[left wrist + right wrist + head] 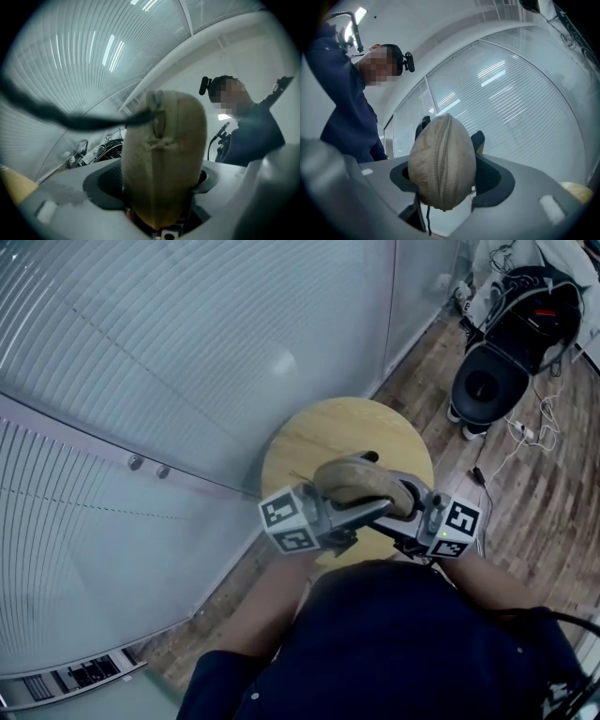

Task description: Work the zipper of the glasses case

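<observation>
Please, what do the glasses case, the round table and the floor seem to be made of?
The glasses case is probably fabric, tan and matt: its surface is creased and cloth-like, with a zipper down the middle. The round table looks like pale wood or wood laminate, smooth, with faint grain. The floor shows brownish wood-look planks; real wood or vinyl cannot be told.

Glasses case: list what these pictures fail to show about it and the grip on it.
Pads of the left gripper: in the left gripper view the glasses case fills the gap and covers them, so contact is unreadable.
How far the zipper is run: the head view is too small, and each gripper view shows one end only.
The black cord: blurred in the left gripper view, close to the lens, cut off by the left edge.
</observation>
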The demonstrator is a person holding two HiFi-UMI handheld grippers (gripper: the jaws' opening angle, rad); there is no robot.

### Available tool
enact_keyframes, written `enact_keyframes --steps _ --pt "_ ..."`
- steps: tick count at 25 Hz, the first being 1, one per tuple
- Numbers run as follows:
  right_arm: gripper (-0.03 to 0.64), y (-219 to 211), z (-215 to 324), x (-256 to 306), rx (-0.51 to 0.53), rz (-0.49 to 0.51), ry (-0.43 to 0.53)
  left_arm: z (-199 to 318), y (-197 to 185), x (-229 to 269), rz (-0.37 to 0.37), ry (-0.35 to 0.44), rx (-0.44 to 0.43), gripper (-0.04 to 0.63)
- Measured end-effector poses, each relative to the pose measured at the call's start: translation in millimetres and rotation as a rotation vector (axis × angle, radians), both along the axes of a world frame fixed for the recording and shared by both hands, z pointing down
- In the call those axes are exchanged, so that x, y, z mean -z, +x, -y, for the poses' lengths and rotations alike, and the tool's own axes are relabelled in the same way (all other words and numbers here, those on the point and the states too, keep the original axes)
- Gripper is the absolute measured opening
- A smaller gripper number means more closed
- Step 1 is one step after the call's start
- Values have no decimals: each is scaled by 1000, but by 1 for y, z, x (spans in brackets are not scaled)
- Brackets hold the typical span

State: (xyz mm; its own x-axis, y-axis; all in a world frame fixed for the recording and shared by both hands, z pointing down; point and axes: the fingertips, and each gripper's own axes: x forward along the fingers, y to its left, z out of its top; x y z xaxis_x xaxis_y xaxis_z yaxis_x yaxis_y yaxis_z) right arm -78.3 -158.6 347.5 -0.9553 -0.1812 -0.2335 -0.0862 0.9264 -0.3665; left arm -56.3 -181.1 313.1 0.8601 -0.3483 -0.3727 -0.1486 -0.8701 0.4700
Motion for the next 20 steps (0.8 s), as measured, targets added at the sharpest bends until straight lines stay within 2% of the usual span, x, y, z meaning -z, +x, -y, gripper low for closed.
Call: enact_keyframes --steps 5,9,11,15,17,20 --pt "296 -3 -3 3 37 83 -59 -3 5 8 25 14 -11 327" --pt "320 -7 -2 -8 53 35 -77 0 -6 4 112 30 52 321" --pt "364 2 7 -17 38 -19 -69 7 -17 -5 232 56 93 319" --pt "364 29 31 -2 -34 -92 -15 6 -34 -33 608 150 105 318" --pt "364 27 31 16 -5 -151 27 1 -38 -50 757 188 89 318" --pt "362 9 17 35 102 -324 131 -2 -33 -78 943 225 68 316"
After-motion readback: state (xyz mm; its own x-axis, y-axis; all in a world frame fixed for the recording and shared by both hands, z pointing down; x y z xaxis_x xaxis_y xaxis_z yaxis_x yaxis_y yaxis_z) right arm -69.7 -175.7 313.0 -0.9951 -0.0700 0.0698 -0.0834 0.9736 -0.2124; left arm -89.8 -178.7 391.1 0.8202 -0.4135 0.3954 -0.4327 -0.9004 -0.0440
